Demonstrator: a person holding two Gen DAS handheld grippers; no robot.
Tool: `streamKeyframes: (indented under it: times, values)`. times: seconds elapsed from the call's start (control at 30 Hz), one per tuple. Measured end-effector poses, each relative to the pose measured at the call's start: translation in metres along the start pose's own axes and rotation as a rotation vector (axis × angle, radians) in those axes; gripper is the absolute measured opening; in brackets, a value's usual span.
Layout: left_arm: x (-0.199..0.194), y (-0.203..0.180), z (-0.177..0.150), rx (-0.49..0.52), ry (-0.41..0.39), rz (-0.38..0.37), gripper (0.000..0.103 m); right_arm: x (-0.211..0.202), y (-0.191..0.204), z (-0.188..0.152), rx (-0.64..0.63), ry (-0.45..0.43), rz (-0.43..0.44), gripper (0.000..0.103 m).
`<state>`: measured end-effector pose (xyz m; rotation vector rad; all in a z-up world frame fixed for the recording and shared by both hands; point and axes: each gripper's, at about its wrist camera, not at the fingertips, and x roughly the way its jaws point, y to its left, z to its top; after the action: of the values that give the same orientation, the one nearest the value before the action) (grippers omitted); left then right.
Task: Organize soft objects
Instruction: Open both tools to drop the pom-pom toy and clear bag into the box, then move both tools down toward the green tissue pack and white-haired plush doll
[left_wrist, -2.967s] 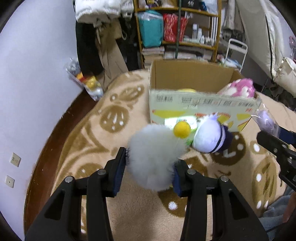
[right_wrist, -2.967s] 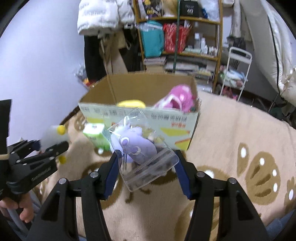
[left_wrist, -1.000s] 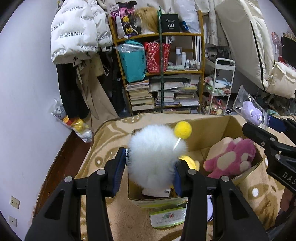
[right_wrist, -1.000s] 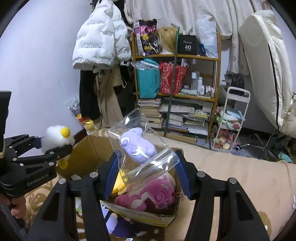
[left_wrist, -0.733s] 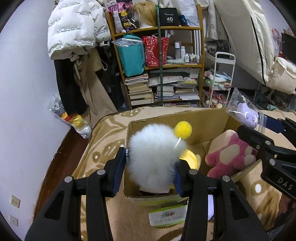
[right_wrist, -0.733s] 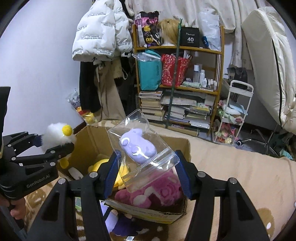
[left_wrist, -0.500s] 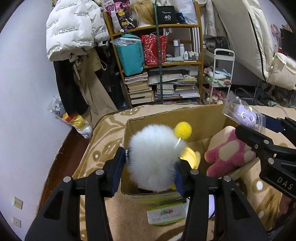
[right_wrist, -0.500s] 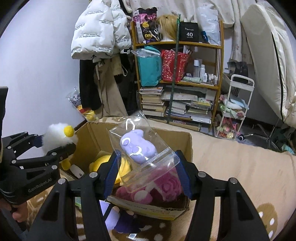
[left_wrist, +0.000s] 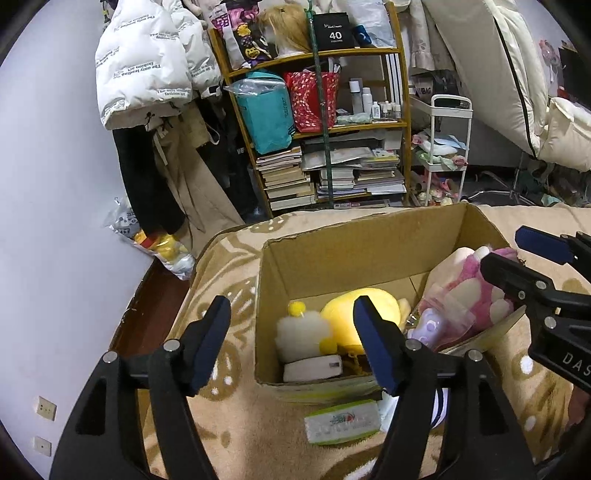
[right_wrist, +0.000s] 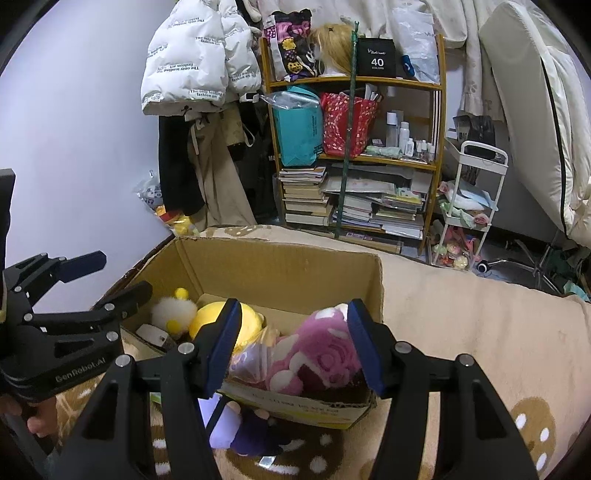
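In the cardboard box (left_wrist: 369, 254) lay the light, squashy white pompom (left_wrist: 301, 334), while both tools, the left tool (left_wrist: 291, 341) opening and the right tool (right_wrist: 293, 341) parted, held nothing.

Readable text: black box (right_wrist: 376, 59) on the shelf's top level says "40", small line under it looks like "COLORS". White puffer jacket (right_wrist: 192, 59) carries repeated print, "The only leading fashion art", partly upside down. Left gripper (right_wrist: 110, 280) body reads "GenRobot.AI". Right gripper (left_wrist: 532, 258) body shows "DAS", rest cut off. Box and packet labels too small to read.
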<state>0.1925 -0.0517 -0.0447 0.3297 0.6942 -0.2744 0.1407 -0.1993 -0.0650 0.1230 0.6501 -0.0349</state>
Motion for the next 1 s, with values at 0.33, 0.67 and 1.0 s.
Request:
streamKeyframes:
  times: [0.33, 0.67, 1.0]
  values:
    - [-0.023, 0.014, -0.005, -0.054, -0.026, 0.046, 0.093, -0.019, 0.002, -0.008, 0.032, 0.006, 0.023, 0.081]
    - [-0.048, 0.023, -0.017, -0.063, 0.013, 0.037, 0.096, -0.039, 0.014, -0.017, -0.004, 0.016, 0.019, 0.093]
    - [-0.066, 0.031, -0.03, -0.073, 0.047, 0.021, 0.096, -0.047, 0.027, -0.031, -0.03, 0.07, 0.006, 0.096]
